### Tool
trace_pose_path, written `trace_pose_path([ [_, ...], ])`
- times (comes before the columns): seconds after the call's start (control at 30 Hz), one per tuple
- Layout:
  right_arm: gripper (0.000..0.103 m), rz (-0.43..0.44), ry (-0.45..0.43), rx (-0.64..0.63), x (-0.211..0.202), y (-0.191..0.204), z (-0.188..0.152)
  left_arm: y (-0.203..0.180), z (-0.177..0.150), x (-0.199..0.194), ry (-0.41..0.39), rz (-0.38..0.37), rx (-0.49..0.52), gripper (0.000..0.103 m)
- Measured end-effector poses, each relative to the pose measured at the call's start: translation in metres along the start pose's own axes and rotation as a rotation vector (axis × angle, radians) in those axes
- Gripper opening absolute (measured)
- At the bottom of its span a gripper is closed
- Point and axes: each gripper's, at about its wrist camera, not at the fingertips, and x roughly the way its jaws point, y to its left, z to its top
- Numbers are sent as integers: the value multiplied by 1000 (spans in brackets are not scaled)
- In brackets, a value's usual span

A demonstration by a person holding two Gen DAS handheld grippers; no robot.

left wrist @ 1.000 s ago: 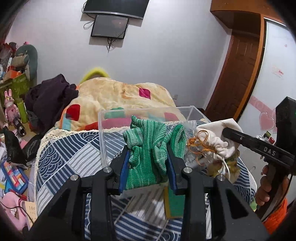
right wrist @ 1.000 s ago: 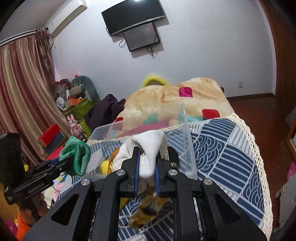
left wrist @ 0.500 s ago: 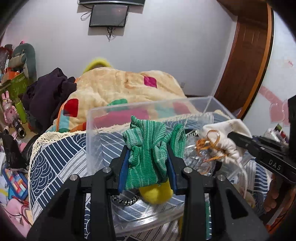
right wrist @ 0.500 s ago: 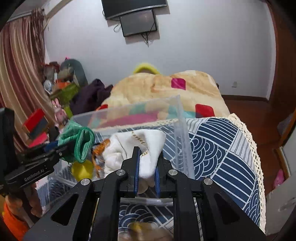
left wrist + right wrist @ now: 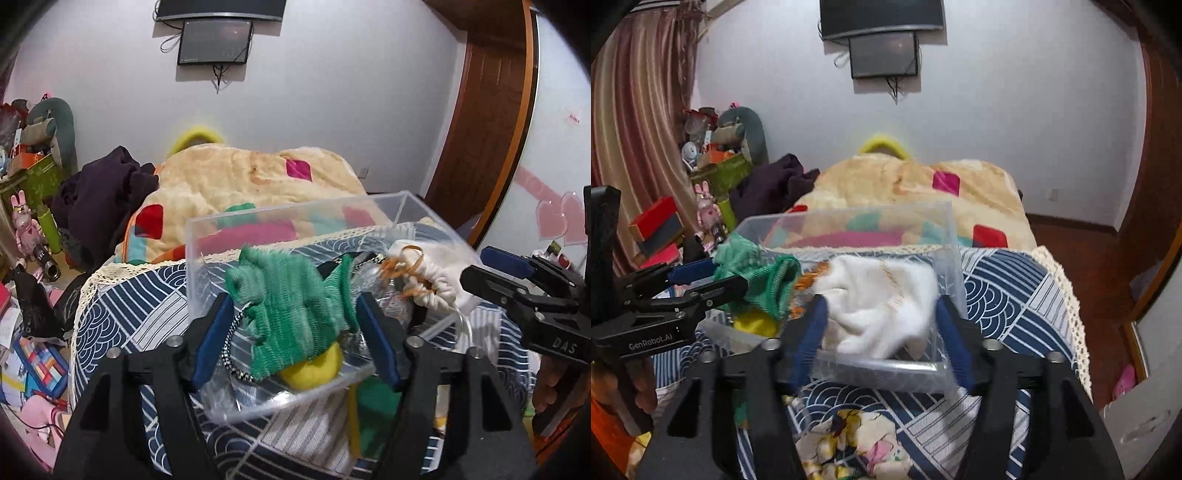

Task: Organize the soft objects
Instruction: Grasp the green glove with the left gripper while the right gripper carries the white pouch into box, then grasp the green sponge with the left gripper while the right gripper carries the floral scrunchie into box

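Between the parted fingers of the left gripper, a green cloth is seen dropping, blurred, straight ahead into the clear box. The right gripper is likewise spread around a white pouch, falling over the same box. Contact cannot be judged. A yellow item below is half hidden.

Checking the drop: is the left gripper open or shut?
Open: the left gripper has its jaws spread, clear of the green knitted cloth over the clear plastic box.
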Motion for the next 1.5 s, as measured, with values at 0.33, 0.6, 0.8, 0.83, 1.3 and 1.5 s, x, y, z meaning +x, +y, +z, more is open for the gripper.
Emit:
trace_pose_path([
  [0.33, 103, -4, -62, -12, -37, 0, -10, -11, -14, -52, -70, 3, 7, 99],
  [0.6, 102, 20, 110, -58, -4, 9, -57, -18, -52, -42, 33, -18, -14, 100],
  [0.8, 89, 74, 213, -55, 18, 12, -77, -31, -74, -18, 110, -51, -2, 95],
  [0.83, 83, 80, 223, -54, 21, 12, -79, -34, -75, -14, 118, -58, 1, 91],
  [1.3, 16, 87, 170, 5, 3, 3, -87, -45, -93, -3, 148, -137, 34, 33],
  [1.5, 16, 58, 70, 42, -27, -8, -72, -31, -87, -31, 84, -121, 7, 33],
])
